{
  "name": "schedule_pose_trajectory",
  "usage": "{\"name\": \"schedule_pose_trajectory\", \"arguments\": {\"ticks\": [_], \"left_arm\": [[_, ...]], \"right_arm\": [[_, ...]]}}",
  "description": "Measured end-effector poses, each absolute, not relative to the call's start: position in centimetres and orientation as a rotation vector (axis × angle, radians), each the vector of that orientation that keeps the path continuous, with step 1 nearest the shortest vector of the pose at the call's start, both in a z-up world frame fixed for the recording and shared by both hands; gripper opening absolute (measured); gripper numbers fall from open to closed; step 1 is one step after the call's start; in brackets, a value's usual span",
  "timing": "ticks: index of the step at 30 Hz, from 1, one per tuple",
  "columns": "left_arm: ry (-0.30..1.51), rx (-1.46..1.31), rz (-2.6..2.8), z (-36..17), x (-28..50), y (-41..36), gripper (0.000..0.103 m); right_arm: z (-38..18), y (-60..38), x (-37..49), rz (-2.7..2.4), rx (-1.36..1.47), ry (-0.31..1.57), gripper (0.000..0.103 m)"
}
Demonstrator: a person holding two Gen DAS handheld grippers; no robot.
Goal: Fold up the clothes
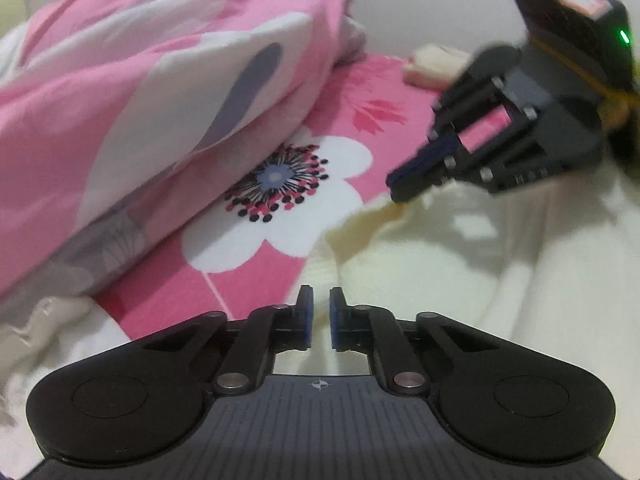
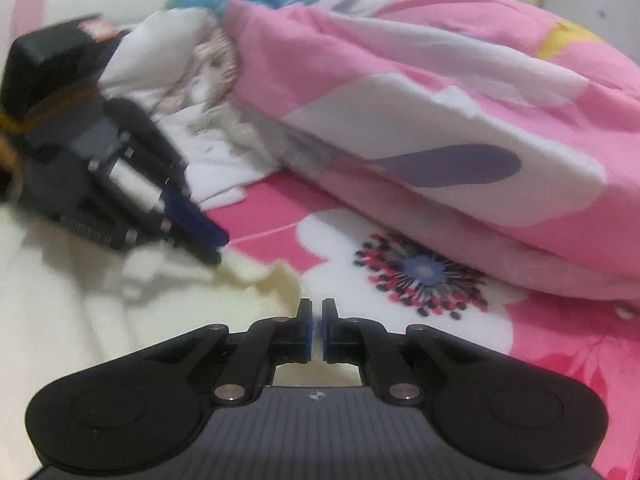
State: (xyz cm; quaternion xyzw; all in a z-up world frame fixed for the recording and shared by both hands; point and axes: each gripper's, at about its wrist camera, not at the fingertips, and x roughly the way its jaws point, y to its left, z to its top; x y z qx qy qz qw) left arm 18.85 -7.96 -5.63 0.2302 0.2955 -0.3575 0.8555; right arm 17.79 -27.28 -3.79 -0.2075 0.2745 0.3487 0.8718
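Your left gripper (image 1: 321,317) and right gripper (image 2: 317,330) are both nearly clenched at the near edge of a cream garment (image 1: 460,264) lying on the pink flowered bedsheet (image 1: 276,216). It looks soft, light and limp, so take it by its edge or corners. Whether fabric is actually pinched is hidden, and motion blur smears the opposite gripper.

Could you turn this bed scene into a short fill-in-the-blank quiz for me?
1. The garment under both hand-held grippers is ____ in colour.
2. The sheet is printed with large white ____.
3. The bunched quilt is mostly ____.
4. The right hand-held gripper has its jaws nearly ____, with cloth between them.

Missing words: cream; flowers; pink; shut
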Motion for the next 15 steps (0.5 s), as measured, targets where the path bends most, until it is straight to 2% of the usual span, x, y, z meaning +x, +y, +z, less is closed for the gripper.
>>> {"name": "schedule_pose_trajectory", "arguments": {"ticks": [4,7,11,15], "left_arm": [[0.611,0.574,-0.75,-6.1,17.9,-7.8,0.004],[0.619,0.538,-0.715,-6.0,18.4,-7.6,0.007],[0.616,0.482,-0.717,-5.5,19.2,-8.0,0.033],[0.625,0.527,-0.732,-6.1,19.5,-10.4,0.036]], "right_arm": [[-4.3,-27.0,17.6,0.736,-0.462,0.58,0.004],[-4.8,-26.5,17.8,0.732,-0.48,0.59,0.004],[-4.6,-26.6,17.9,0.724,-0.459,0.586,0.004],[-4.6,-26.7,17.9,0.721,-0.453,0.589,0.004]]}}
